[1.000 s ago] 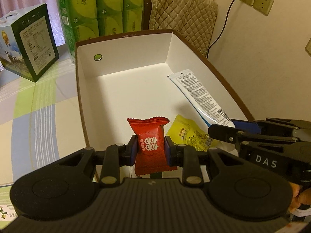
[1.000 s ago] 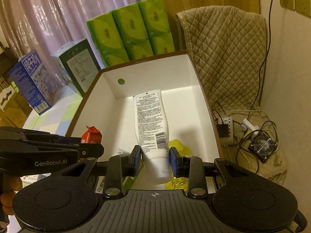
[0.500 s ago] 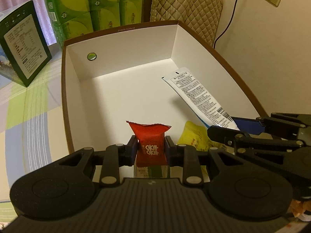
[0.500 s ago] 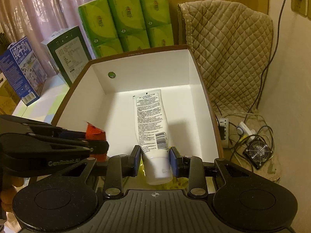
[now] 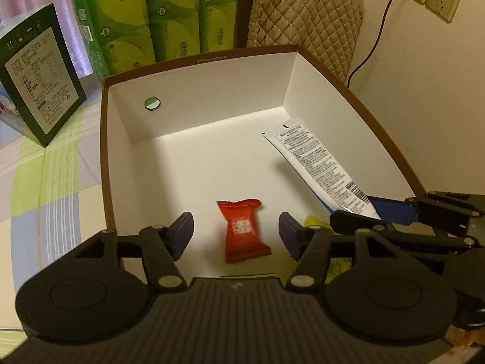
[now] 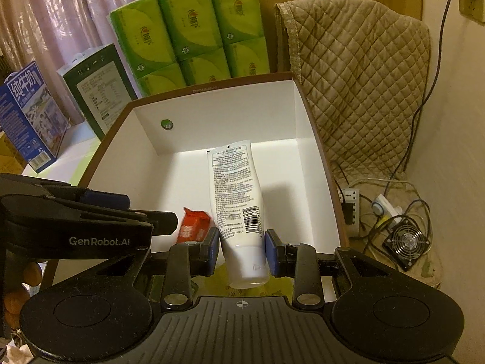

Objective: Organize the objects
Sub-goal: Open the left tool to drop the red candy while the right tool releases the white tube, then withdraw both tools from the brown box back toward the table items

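Inside the white box [image 5: 197,127], the red packet [image 5: 244,232] is seen loose between the spread left gripper [image 5: 235,232] fingers; the tube [image 6: 239,209] is pinched by the right gripper [image 6: 241,250].

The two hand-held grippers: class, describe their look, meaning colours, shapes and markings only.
Both are matte black. Each body has a ribbed centre plate flanked by two round discs, with silver rivets on angled linkage arms. The fingers carry dark blue pads. Seen from the right wrist, the left gripper bears white "GenRobot.AI" lettering on its side. The right gripper has a small crosshair mark on its plate.

Packet [image 5: 244,230] lies left of tube [image 5: 318,170] (both in box [image 5: 194,91]).
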`<state>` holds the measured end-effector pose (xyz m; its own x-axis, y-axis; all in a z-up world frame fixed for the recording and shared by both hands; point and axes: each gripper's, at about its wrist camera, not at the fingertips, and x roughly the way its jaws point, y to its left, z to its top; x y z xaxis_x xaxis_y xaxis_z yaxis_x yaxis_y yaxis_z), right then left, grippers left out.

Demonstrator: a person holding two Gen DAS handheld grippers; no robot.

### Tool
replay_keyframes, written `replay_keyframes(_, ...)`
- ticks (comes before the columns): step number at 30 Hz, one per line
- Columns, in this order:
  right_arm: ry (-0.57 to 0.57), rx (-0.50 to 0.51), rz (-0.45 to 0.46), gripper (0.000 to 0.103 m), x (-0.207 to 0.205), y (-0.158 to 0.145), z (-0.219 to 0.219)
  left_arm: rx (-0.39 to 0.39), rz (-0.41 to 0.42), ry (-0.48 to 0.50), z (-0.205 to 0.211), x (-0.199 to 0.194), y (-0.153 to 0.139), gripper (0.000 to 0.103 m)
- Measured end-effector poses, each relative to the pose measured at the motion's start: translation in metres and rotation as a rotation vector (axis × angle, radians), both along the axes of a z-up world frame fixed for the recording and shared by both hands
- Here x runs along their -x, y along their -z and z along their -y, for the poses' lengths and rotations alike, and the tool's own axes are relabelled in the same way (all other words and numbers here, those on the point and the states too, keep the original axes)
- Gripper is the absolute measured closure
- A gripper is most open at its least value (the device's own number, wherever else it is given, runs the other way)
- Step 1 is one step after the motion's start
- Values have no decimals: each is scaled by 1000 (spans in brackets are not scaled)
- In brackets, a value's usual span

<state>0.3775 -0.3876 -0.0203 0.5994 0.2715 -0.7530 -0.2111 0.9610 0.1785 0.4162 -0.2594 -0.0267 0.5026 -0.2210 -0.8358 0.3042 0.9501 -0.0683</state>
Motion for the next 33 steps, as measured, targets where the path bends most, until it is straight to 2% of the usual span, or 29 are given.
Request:
replay_keyframes(4,-9,7,24,74,-1,0,-2,-7,4,-7,-2,-1,0,41)
replay_keyframes(10,-15,-2,45,68,3,-3,-1,-9,12,-13,-5,0,-3,36)
replay_keyframes(15,8,-2,54,55,10,-9,3,-3,20,-17,-9,3,-7,31)
replay_keyframes(18,14,-10,63,51,17,-15,6,9,26,-15,-11,8,-11,29)
replay_keyframes(33,31,-73,99,44,71,-47,11,77,42,-29,-32,54,-39,14)
